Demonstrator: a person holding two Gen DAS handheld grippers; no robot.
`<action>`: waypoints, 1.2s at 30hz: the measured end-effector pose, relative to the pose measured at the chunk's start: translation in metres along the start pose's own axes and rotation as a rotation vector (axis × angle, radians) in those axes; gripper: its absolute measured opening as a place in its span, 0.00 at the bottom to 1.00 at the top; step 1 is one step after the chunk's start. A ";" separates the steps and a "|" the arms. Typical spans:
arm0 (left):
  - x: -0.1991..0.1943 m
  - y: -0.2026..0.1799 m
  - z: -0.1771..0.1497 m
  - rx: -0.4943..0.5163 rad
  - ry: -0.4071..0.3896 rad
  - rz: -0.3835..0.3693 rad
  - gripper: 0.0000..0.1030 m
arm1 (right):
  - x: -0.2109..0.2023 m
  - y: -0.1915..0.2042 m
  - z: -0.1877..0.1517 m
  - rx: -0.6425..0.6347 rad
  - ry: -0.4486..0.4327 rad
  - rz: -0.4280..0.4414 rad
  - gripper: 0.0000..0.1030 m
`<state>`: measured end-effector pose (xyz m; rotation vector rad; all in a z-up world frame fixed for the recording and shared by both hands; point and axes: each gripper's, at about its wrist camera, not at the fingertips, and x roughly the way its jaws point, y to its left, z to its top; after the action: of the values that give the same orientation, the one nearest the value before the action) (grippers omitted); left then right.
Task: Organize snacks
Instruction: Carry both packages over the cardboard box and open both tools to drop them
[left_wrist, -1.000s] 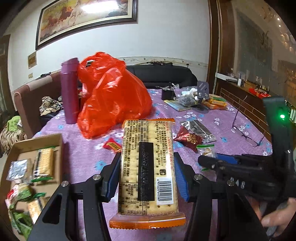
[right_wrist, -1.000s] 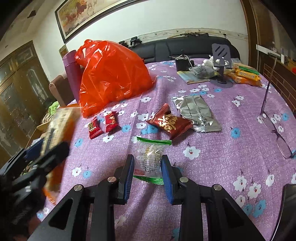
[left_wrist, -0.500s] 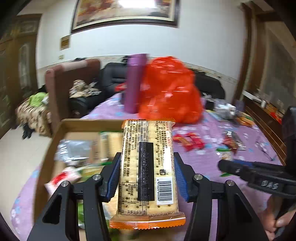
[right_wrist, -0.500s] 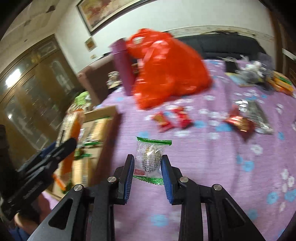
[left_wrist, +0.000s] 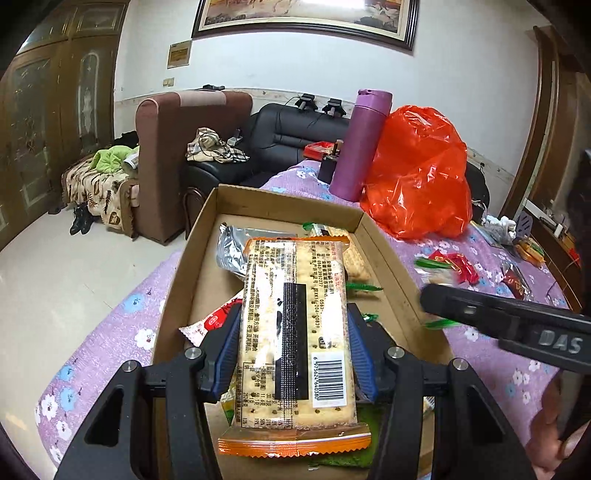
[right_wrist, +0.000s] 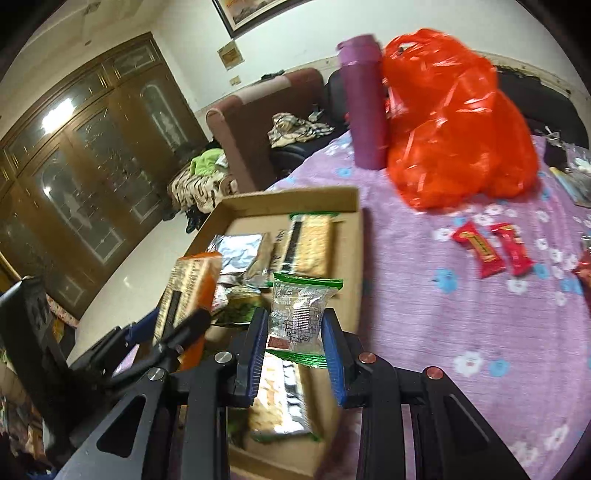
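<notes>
1. Living room: purple floral table (right_wrist: 461, 295), sofa and cabinets behind; purple bottle (left_wrist: 364, 142) and red bag (left_wrist: 419, 173) at 1 o'clock in left view.
2. Changed vs 1 s ago: both views swung off the open tabletop and onto the box (left_wrist: 384, 258). Was at the far left edge of left view, now dead centre under both tongs.
3. Left gripper (left_wrist: 293, 350): part closed, clamped on cracker pack (left_wrist: 295, 325) across its width, barcode side up. Grip unchanged through the swing. Pack now hanging over box interior, above foil pouch (left_wrist: 236, 247) and other packs at 12 o'clock.
4. Right gripper (right_wrist: 295, 339): narrow gap, pinching small clear green-edged packet (right_wrist: 299, 314). Same grip as before. Now over the box's right wall, 12 o'clock from jaws; blurred, so apparently in motion.
5. Right tongs visible at 3 o'clock in left view; left tongs at 9 o'clock in right view. Close together, not touching.
6. Meaning: transport leg looks done for both items; next likely lower and release. Box already crowded, so a flat spot needed for the long pack.
7. Left on table: two red bars (right_wrist: 491, 251) at 2 o'clock in right view, plus more wrappers further right. Task far from finished.
</notes>
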<state>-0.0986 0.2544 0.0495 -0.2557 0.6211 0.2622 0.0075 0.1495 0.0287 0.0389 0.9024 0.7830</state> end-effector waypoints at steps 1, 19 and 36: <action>0.001 0.001 -0.001 -0.001 0.001 -0.004 0.51 | 0.004 0.001 0.000 0.001 0.006 -0.001 0.32; 0.009 0.012 -0.002 -0.054 0.051 -0.062 0.51 | 0.043 -0.007 -0.005 0.021 0.031 0.011 0.32; 0.012 0.009 -0.002 -0.039 0.065 -0.040 0.51 | 0.038 -0.013 -0.008 0.052 0.029 0.056 0.34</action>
<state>-0.0934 0.2638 0.0393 -0.3142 0.6748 0.2287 0.0237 0.1615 -0.0071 0.0991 0.9530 0.8133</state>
